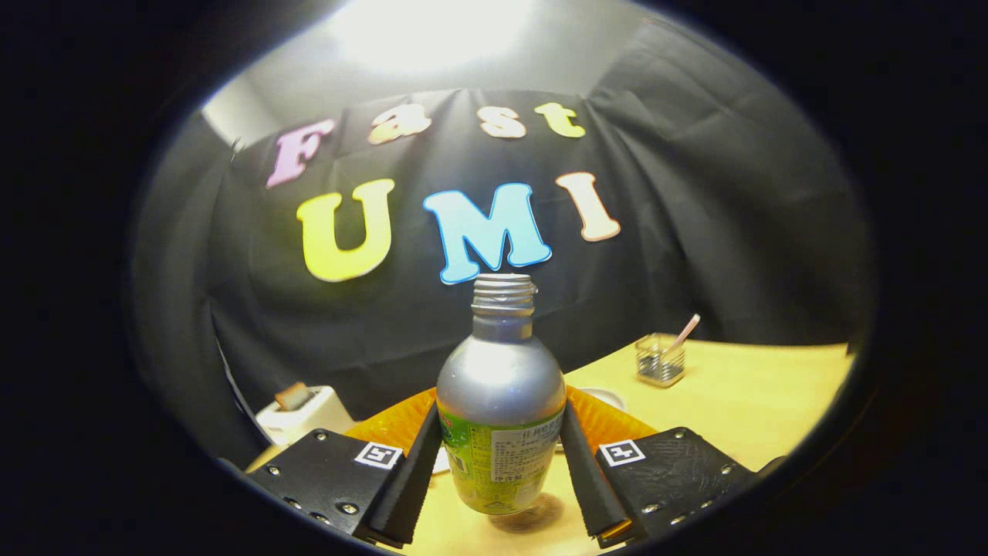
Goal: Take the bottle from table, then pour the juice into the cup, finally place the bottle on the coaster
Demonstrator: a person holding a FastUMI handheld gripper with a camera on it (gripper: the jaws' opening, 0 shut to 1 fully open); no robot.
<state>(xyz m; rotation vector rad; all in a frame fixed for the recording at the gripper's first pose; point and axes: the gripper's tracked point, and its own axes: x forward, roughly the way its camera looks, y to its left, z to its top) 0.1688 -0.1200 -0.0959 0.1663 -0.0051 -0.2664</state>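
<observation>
The hand-held gripper [500,471] grips the silver metal bottle with a green and white label [500,417]: its 2 fingers [407,483] press against the bottle's lower body, 1 on each side, at the height of the label. The bottle stands upright between them, its threaded neck uncapped, and its base appears lifted just clear of the yellow table [741,401], with a shadow under it. The label carries small printed text, too fine to make out. Each finger mount bears 1 square black-and-white marker [378,455]. Behind the bottle lies an orange ribbed mat [394,421], with the rim of a white dish [606,398] just past it. Farther off stands a small clear glass cup with a pink stick in it [661,358]. A white box-shaped object [305,413] sits beside the mat.
</observation>
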